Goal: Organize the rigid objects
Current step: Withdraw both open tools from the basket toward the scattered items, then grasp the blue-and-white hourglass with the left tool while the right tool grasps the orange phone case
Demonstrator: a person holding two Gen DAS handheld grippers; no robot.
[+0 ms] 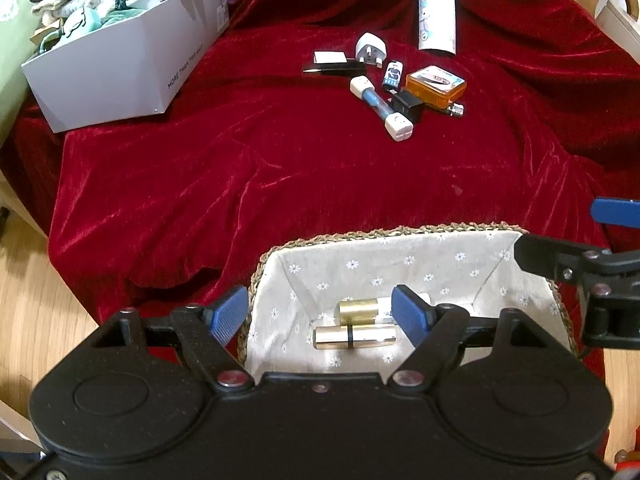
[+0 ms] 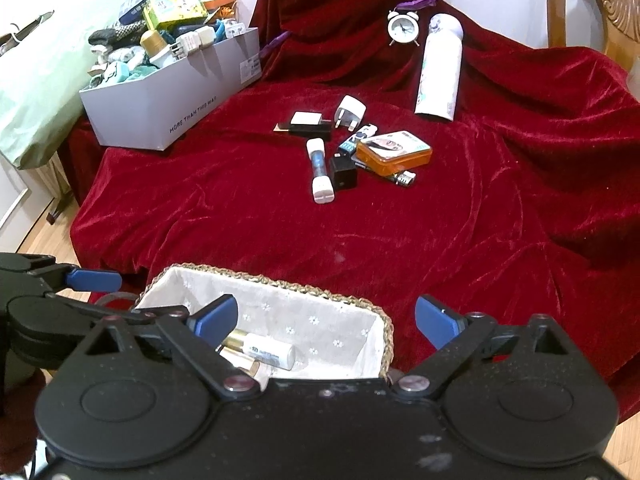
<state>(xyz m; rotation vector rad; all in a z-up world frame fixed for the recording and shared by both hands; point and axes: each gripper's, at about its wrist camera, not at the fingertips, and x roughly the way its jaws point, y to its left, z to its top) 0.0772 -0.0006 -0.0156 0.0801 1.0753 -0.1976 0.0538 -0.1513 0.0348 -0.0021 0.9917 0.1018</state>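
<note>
Both the left tool (image 1: 320,312) and the right tool (image 2: 326,320) gape empty over the lined basket (image 1: 400,234), whose gold tubes (image 1: 354,338) lie at 6 o'clock of the clutter.

One woven basket (image 1: 400,232) with a flowered lining stands at the near edge of the red cloth (image 1: 280,168), and two gold-capped tubes (image 1: 354,338) lie inside it. One grey box (image 2: 168,96) sits at the far left, heaped with more items than can be counted. One white alarm clock (image 2: 403,29) and one white bottle (image 2: 438,76) lie at the back. In the middle cluster: one orange tin (image 2: 394,152), one white plug (image 2: 350,111), one black cube adapter (image 2: 343,172), one white-capped blue tube (image 2: 319,170), and a few smaller pieces too tangled to count.
</note>
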